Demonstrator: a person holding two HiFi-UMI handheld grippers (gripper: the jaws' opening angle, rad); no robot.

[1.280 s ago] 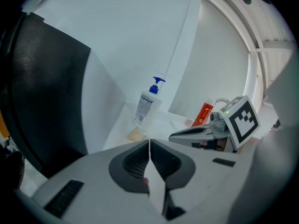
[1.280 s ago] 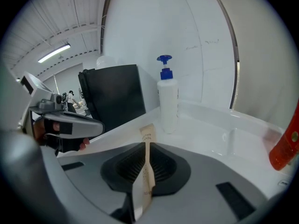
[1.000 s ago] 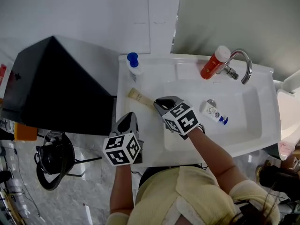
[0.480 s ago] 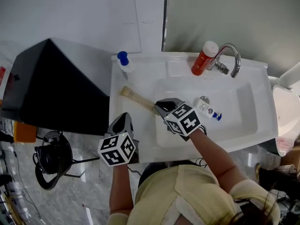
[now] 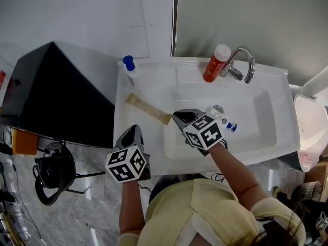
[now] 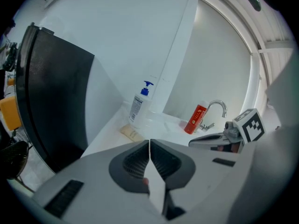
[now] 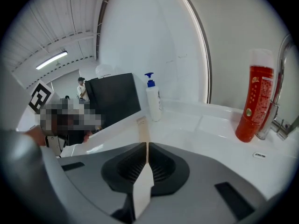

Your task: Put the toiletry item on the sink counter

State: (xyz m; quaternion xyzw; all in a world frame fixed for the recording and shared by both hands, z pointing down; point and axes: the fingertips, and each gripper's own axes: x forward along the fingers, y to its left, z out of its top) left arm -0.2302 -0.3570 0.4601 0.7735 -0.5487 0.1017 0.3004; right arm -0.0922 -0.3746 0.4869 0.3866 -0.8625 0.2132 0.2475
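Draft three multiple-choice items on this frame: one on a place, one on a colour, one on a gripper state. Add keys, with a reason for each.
1. Where does the beige tube lie?
A) upright in a cup
B) on the counter, left of the basin
C) on the floor

2. What colour is the bottle beside the faucet?
A) green
B) black
C) red

3. How do the jaws of the left gripper stand?
A) together, nothing between them
B) wide apart
C) clamped on a sponge

Key:
1. B: the head view shows it flat on the white counter, outside the basin.
2. C: it has a red body and a white cap.
3. A: the left gripper view shows the jaws meeting with nothing between them.
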